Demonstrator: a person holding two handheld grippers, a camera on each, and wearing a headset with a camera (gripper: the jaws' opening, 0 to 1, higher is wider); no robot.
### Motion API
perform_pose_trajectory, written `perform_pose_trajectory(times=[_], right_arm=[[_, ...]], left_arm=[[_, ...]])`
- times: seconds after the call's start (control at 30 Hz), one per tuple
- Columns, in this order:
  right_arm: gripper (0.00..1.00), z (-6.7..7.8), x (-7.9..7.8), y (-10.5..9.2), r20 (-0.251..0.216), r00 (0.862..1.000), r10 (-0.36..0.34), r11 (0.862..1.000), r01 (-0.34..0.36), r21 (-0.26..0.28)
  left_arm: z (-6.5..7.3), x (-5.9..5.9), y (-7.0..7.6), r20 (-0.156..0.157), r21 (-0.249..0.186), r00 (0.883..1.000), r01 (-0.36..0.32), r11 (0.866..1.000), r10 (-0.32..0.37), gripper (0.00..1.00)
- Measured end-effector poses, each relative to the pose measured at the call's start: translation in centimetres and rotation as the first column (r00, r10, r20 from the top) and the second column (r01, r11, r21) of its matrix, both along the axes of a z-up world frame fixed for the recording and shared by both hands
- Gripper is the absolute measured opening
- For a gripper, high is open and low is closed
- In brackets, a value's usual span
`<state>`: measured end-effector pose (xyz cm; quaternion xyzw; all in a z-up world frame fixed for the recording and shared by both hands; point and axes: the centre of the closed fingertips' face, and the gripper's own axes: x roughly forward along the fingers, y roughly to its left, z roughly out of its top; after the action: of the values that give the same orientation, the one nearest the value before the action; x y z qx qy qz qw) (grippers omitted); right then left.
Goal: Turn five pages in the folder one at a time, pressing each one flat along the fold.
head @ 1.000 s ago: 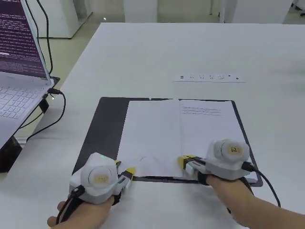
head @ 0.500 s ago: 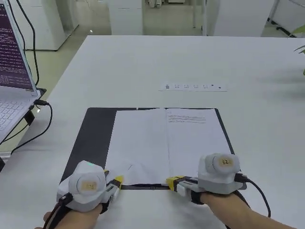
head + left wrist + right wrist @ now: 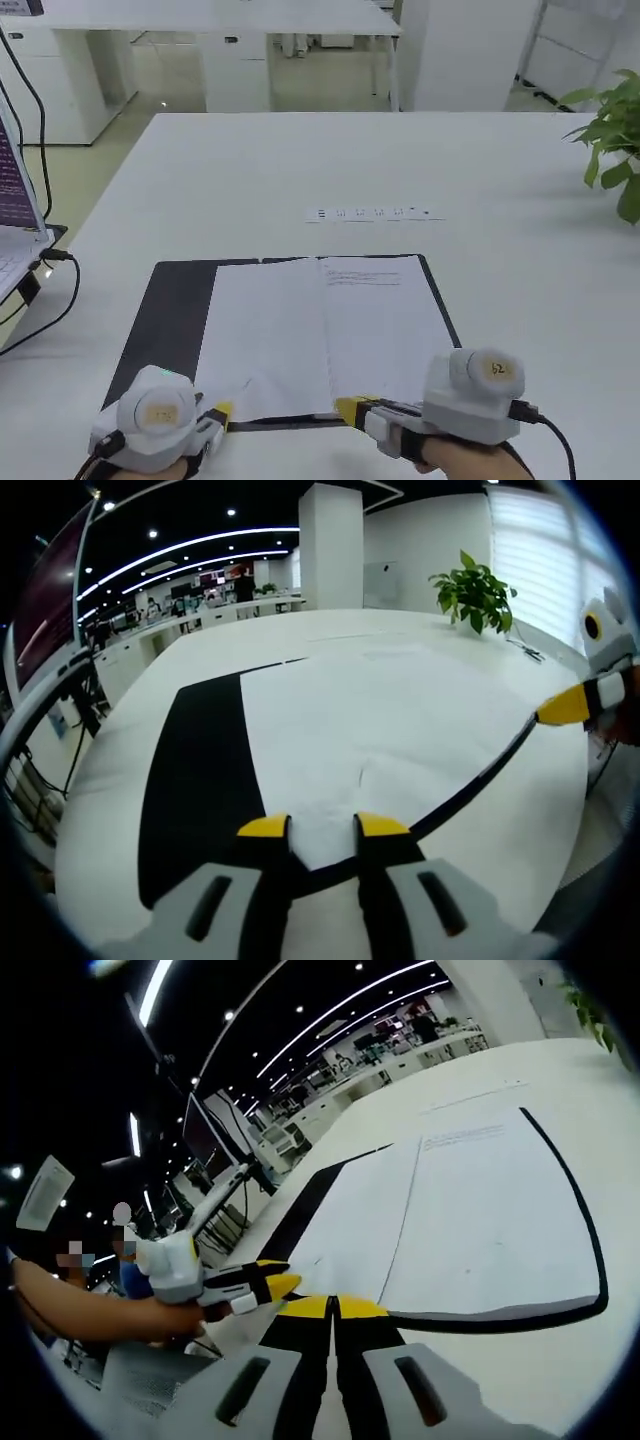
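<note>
The folder (image 3: 165, 310) lay open and flat on the white table (image 3: 300, 160), low in the head view toward 6 o'clock, with its black cover showing as a broad band at 9 o'clock of the sheets. The left page (image 3: 265, 330) was blank. The right page (image 3: 385, 340) carried a few lines of print (image 3: 360, 278) near its top edge, too small to read. The fold (image 3: 325, 330) ran straight between them.

The left gripper (image 3: 322, 827) sat at the folder's near edge by the left page's bottom corner. Its yellow-tipped jaws were parted by a modest gap and held nothing, and the paper lay flat beyond them. The round cap (image 3: 160, 413) on it bore an orange label I could not read.

The right gripper (image 3: 332, 1308) rested at the near edge just at the foot of the fold. Its jaws were drawn together to a thin slit with nothing seen between them. The cap (image 3: 493, 369) on it read "62". In the left gripper view its yellow tip showed at 3 o'clock. In the right gripper view the left gripper showed at 8 o'clock, carried by a hand.

At 12 o'clock of the folder a narrow strip (image 3: 370, 213) with small marks lay on the table, illegible. A laptop (image 3: 10, 200) with purple on-screen text stood at 9 o'clock, too cropped to read, and a black cable (image 3: 74, 285) looped from its side. A green plant (image 3: 615, 130) stood at 2 o'clock.
</note>
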<state>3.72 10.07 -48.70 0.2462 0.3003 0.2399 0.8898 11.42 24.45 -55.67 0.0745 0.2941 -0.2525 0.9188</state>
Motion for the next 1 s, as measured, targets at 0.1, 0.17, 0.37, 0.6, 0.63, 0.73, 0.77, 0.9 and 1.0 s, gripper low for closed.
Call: perform_pose_trajectory(times=[0.1, 0.17, 0.37, 0.6, 0.63, 0.73, 0.77, 0.9, 1.0], right_arm=[[0.0, 1.6, -0.3, -0.5, 0.004, 1.0, -0.027, 0.999, 0.027, 0.046], [0.0, 2.8, -0.3, -1.0, 0.0, 0.998, -0.062, 0.993, 0.062, 0.101], [0.0, 4.9, -0.3, -3.7, 0.01, 0.989, -0.15, 0.981, 0.148, 0.128], [0.0, 6.0, -0.1, -8.1, 0.025, 0.965, -0.261, 0.96, 0.257, 0.109], [0.0, 6.2, 0.0, -9.0, 0.037, 0.96, -0.277, 0.958, 0.273, 0.091], [0.0, 6.7, -0.1, -10.1, 0.044, 0.954, -0.295, 0.953, 0.29, 0.09], [0.0, 6.8, -0.1, -10.6, 0.047, 0.952, -0.302, 0.951, 0.298, 0.078], [0.03, 6.7, 0.0, -12.1, 0.06, 0.948, -0.312, 0.95, 0.31, 0.04], [0.09, 6.6, 0.0, -12.7, 0.066, 0.948, -0.311, 0.95, 0.311, 0.006]], left_arm=[[0.0, 0.1, 0.0, -0.026, 0.01, 1.0, -0.009, 1.0, 0.009, 0.23], [0.0, 0.1, -0.1, -0.069, 0.021, 0.998, -0.01, 1.0, 0.012, 0.24], [3.9, 0.2, -2.0, -0.086, -0.165, 0.996, -0.047, 0.985, 0.033, 0.21], [8.5, -1.5, -3.0, -0.089, -0.244, 0.996, -0.04, 0.969, 0.018, 0.34], [8.9, -1.8, -2.9, -0.096, -0.251, 0.995, -0.048, 0.967, 0.025, 0.37], [9.7, -2.5, -2.8, -0.102, -0.267, 0.994, -0.052, 0.962, 0.026, 0.41], [10.1, -2.8, -2.6, -0.1, -0.267, 0.995, -0.056, 0.962, 0.03, 0.41], [10.8, -3.5, -2.2, -0.093, -0.272, 0.995, -0.064, 0.96, 0.04, 0.44], [11.2, -3.8, -1.8, -0.069, -0.26, 0.997, -0.063, 0.964, 0.047, 0.45]])
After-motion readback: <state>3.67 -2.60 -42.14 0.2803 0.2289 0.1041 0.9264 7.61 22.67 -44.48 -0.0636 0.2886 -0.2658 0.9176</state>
